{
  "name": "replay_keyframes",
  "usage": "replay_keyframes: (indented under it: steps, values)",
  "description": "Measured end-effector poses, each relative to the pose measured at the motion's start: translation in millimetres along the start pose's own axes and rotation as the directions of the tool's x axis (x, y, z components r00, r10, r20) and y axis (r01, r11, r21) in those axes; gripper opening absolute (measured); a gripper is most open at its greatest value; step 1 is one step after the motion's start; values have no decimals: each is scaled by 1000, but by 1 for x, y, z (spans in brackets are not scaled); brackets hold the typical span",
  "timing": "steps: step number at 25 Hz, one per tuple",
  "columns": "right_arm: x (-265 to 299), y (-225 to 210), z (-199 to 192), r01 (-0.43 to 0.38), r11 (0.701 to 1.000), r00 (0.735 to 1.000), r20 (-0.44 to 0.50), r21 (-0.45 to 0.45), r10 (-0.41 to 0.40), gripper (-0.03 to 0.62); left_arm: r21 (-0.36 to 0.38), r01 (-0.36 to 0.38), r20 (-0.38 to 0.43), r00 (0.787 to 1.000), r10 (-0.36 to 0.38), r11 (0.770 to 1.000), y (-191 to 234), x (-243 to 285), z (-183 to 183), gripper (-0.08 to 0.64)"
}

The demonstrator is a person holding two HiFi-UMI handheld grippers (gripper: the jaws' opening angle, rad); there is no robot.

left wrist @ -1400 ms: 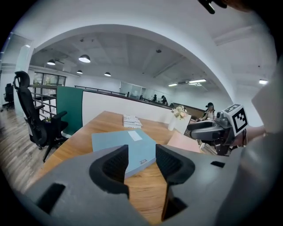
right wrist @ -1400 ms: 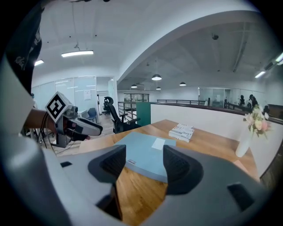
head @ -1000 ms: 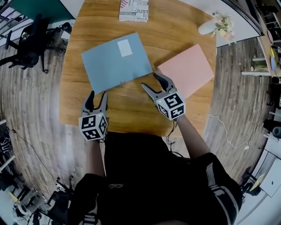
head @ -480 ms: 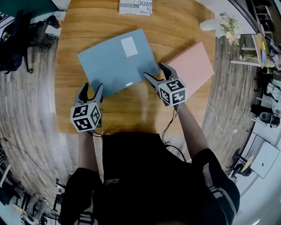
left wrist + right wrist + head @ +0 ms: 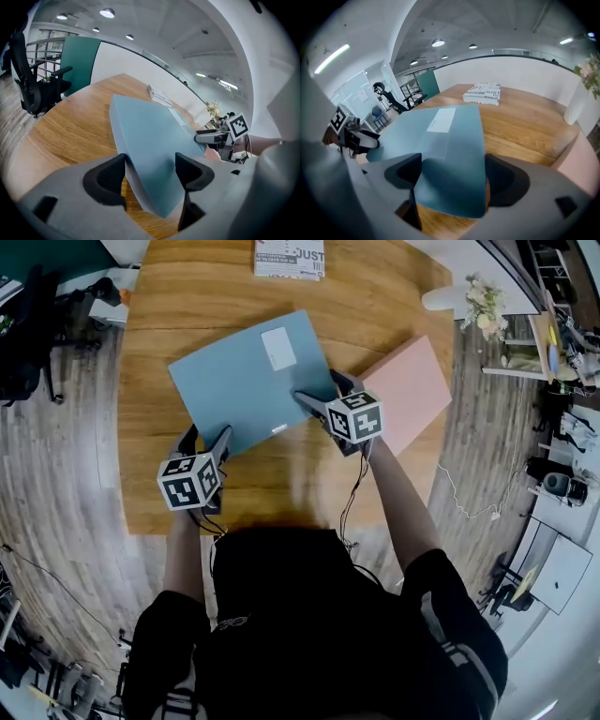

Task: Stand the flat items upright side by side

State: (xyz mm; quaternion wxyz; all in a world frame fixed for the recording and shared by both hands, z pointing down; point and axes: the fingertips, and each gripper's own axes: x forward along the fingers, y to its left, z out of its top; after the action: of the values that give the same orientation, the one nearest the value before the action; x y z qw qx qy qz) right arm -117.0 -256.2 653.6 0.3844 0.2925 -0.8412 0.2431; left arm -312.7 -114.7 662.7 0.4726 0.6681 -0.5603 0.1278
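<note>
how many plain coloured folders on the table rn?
2. The blue folder lies flat in the middle of the table; the pink folder lies flat just right of it. The printed book at the far edge isn't counted. None seems hidden.

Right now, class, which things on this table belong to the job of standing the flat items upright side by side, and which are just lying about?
Belong to the job:
- blue folder, in the middle of the table
- pink folder, lying to its right

Just lying about:
- printed book at the far edge, probably not part of it
- white vase of flowers
</note>
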Motion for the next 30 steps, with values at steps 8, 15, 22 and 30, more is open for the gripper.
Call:
replay_keyframes:
  steps: [8, 15, 22, 30]
  values:
    - [-15, 18, -23, 20, 1000, 999, 49, 8, -20, 422, 29, -44, -10, 999, 45, 999, -1, -15, -19, 327]
    - [-36, 36, -61, 6, 1000, 998, 67, 15, -7, 410, 28, -78, -47, 996, 79, 997, -9, -35, -57, 324]
    - [-64, 46, -98, -100, 995, 995, 8, -20, 100, 385, -25, -80, -36, 996, 79, 996, -13, -54, -82, 325]
    - [-38, 25, -21, -143, 989, 985, 106, 39, 138, 425, -14, -63, 10, 998, 63, 998, 16, -36, -18, 349]
